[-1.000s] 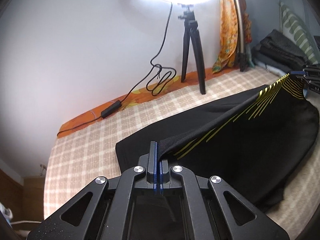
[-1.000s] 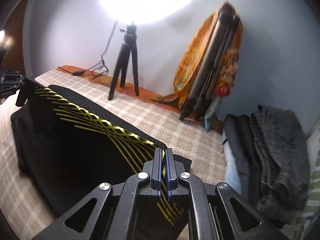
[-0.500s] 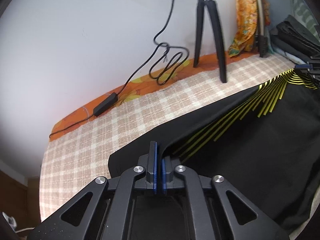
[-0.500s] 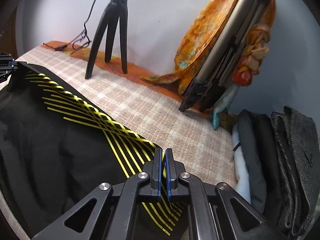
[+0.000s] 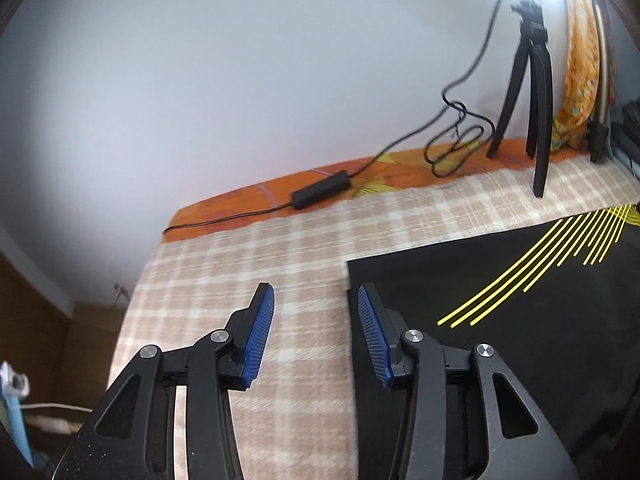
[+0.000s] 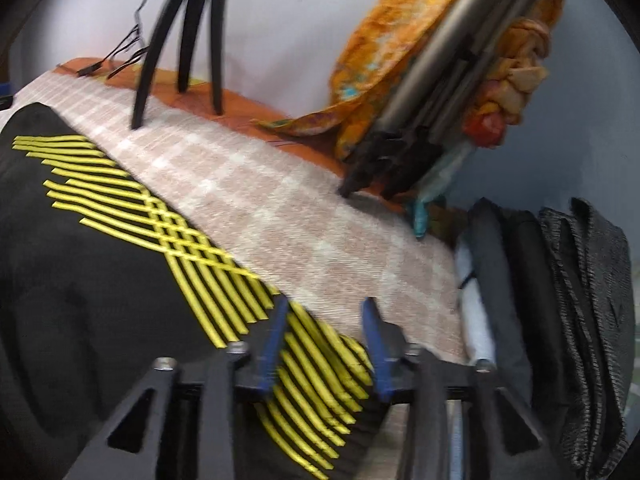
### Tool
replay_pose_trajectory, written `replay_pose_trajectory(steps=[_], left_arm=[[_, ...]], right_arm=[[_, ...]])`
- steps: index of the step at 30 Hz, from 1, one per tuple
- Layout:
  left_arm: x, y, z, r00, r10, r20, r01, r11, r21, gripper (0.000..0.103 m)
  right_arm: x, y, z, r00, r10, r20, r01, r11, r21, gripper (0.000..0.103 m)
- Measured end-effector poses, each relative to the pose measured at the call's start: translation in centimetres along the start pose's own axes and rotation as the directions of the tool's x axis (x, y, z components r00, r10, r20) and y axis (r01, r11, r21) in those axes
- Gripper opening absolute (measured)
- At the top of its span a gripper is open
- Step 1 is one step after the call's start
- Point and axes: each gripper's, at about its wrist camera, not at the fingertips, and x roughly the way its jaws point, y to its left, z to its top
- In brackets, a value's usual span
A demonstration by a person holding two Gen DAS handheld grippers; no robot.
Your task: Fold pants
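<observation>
- My left tongs [image 5: 316, 334] stood wide apart and held nothing; between the blue pads [image 5: 258, 340] I saw only the checked blanket [image 5: 248, 264].
- The right-hand pad of my left tongs hung just over the left edge of the pants [image 5: 500, 340], near their square far corner; I could not tell whether it touched the cloth.
- My right tongs [image 6: 324, 344] were parted too, with nothing pinched; the yellow-striped part of the pants [image 6: 100, 280] lay under the gap between the pads.
- The pants lay flat on the bed, black, with thin yellow stripes [image 6: 168, 220] crossing near their far edge.
- Their far edge ran straight along the blanket, which covered the bed [image 5: 224, 212] up to a strip of orange sheet by the wall.
- On that orange strip lay a black power box [image 5: 320, 192] with its cable [image 5: 456, 148] looped beside it.
- A black tripod [image 5: 528, 92] stood on the blanket beyond the pants, well apart from them, with a bright lamp at its top.
- Past the tripod an orange cloth [image 6: 380, 40] hung over a folded metal stand [image 6: 452, 68] leaning at the wall.
- To the right of my right tongs, a pile of dark folded clothes [image 6: 560, 300] sat at the blanket's end, just beside the pants' striped corner.
- The right view was blurred, so fine detail there was unclear.
</observation>
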Motion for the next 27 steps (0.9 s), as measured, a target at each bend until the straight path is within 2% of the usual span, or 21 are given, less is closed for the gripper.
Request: replay_pose_trajectory(steps=[1, 2, 5, 7, 9, 16, 21, 23, 27], left_arm=[[-0.6, 0.4, -0.3, 1.0, -0.005, 0.004, 0.005, 1.0, -0.01, 0.043], [-1.0, 0.5, -0.6, 1.0, -0.012, 0.006, 0.012, 1.0, -0.016, 0.043], [-2.7, 1.1, -2.1, 0.999, -0.037, 0.008, 0.037, 0.998, -0.042, 0.044], [-3.6, 1.6, -3.4, 0.995, -0.096, -0.008, 0.094, 0.991, -0.096, 0.046], [-4.1, 1.9, -4.6, 0.989, -0.141, -0.032, 0.135, 0.979, -0.154, 0.05], [-6.6, 1.6, -9.3, 0.952, -0.298, -0.071, 0.259, 0.906, -0.334, 0.051], [-8.4, 0.9, -11.1, 0.929, -0.364, -0.073, 0.305, 0.861, -0.408, 0.051], [-9.2, 0.9, -11.6, 0.924, -0.377, -0.062, 0.317, 0.848, -0.425, 0.051], [-10.2, 1.3, -12.4, 0.903, -0.429, -0.037, 0.356, 0.792, -0.497, 0.051]], right_arm=[[-0.2, -0.4, 0.0, 1.0, -0.011, 0.0, 0.011, 1.0, 0.017, 0.063], [-0.6, -0.9, -0.1, 1.0, -0.019, 0.002, 0.019, 0.999, 0.038, 0.068], [-2.3, -2.5, -1.3, 1.0, -0.006, 0.019, 0.003, 0.993, 0.122, 0.074], [-3.7, -3.4, -2.7, 1.0, -0.01, 0.023, 0.005, 0.982, 0.189, 0.082], [-5.2, -4.1, -4.4, 1.0, 0.003, 0.026, -0.01, 0.966, 0.259, 0.084], [-10.2, -5.9, -11.3, 0.988, 0.155, 0.016, -0.143, 0.866, 0.479, 0.089], [-11.9, -6.3, -15.8, 0.96, 0.277, 0.043, -0.24, 0.735, 0.634, 0.089], [-11.7, -6.2, -17.2, 0.937, 0.342, 0.063, -0.286, 0.654, 0.7, 0.089], [-10.3, -5.5, -19.3, 0.883, 0.455, 0.121, -0.357, 0.482, 0.8, 0.089]])
